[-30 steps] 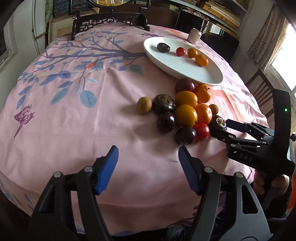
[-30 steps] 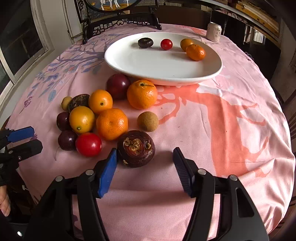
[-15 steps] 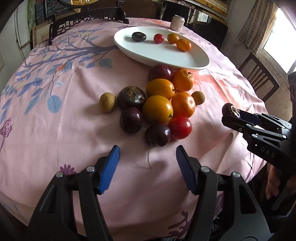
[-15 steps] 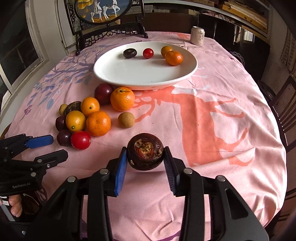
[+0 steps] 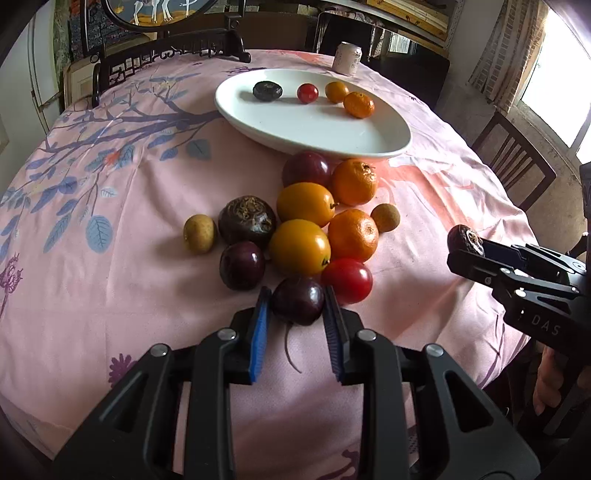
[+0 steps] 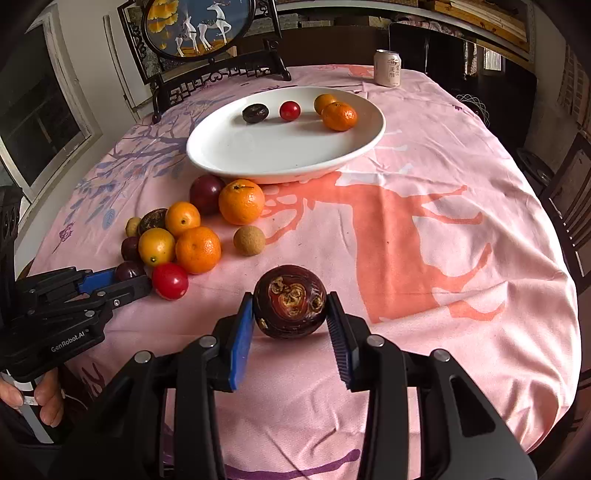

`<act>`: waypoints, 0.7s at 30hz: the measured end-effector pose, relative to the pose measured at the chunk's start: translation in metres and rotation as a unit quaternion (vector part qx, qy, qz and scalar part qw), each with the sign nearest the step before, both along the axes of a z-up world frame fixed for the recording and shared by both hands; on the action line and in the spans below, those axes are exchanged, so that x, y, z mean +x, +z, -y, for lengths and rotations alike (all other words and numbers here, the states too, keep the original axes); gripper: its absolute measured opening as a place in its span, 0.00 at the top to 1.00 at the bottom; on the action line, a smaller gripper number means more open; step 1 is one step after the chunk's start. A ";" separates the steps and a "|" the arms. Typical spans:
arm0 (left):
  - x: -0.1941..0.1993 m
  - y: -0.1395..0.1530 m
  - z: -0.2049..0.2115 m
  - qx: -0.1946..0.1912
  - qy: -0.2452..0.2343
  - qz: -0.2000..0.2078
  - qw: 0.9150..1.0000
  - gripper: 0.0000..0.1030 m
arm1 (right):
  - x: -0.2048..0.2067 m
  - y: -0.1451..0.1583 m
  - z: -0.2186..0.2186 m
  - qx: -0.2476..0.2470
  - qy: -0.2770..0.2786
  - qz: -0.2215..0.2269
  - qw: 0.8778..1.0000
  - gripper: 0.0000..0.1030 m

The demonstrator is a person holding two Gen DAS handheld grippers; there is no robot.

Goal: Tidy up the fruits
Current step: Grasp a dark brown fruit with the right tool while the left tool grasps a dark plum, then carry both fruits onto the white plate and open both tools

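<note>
My left gripper (image 5: 295,295) is closing, and its blue pads touch both sides of a dark purple plum (image 5: 298,304) at the near edge of the fruit pile. A red tomato (image 5: 347,280), oranges and yellow fruits lie just behind the plum. My right gripper (image 6: 290,297) is shut on a round dark brown fruit (image 6: 291,314) with a scarred top, held just above the pink cloth. A white oval plate (image 6: 258,162) further back holds a dark fruit, a small tomato and two oranges. From the right wrist view, the left gripper (image 6: 129,278) sits at the pile's left.
A drink can (image 6: 387,68) stands behind the plate. A framed picture on a dark stand (image 6: 199,26) sits at the far table edge. Wooden chairs (image 5: 513,158) stand to the right. A small tan fruit (image 6: 249,240) lies alone beside the pile.
My left gripper moved up to the pile and closed around the dark plum. My right gripper closed on the brown fruit and raised it slightly off the cloth.
</note>
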State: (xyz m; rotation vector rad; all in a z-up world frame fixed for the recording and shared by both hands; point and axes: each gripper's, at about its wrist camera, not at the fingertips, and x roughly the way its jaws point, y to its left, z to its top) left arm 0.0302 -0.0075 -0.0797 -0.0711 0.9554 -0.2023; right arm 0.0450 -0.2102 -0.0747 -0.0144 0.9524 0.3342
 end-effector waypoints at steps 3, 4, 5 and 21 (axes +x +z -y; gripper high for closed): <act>-0.005 0.008 -0.001 -0.003 0.000 0.008 1.000 0.73 | 0.000 0.003 -0.002 0.000 0.002 0.003 1.000 0.62; -0.006 0.011 -0.001 -0.004 -0.001 0.011 1.000 0.73 | -0.001 0.003 -0.003 0.000 0.003 0.004 1.000 0.62; -0.007 0.013 -0.002 -0.004 -0.001 0.013 1.000 0.73 | -0.001 0.004 -0.003 0.000 0.004 0.004 1.000 0.62; 0.109 0.073 -0.013 -0.003 0.008 0.010 1.000 0.73 | 0.064 0.045 -0.030 0.000 0.036 0.041 0.999 0.62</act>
